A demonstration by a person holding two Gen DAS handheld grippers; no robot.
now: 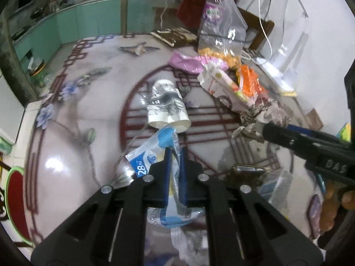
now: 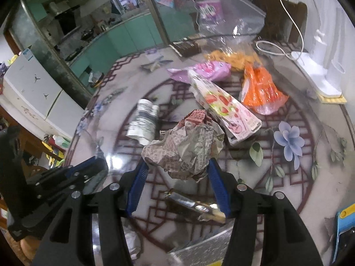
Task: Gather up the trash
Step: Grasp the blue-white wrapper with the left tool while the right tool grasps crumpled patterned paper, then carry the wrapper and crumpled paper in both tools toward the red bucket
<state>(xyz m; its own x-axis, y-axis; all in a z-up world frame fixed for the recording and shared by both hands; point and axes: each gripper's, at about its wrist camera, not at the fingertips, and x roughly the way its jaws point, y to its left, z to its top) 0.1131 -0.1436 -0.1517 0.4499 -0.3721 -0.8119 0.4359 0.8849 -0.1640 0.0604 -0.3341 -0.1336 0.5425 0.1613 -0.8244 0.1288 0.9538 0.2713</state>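
A blue-white wrapper is pinched tight in the closed left gripper, above the table. A crumpled paper is clamped in the half-open right gripper. Behind lie a cup, a carton, and an orange bag.

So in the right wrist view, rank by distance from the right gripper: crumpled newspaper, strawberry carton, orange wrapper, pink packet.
1. Crumpled newspaper, between the right gripper's fingers.
2. Strawberry carton, beyond it, rightward.
3. Orange wrapper and pink packet, farthest back; too close to call.
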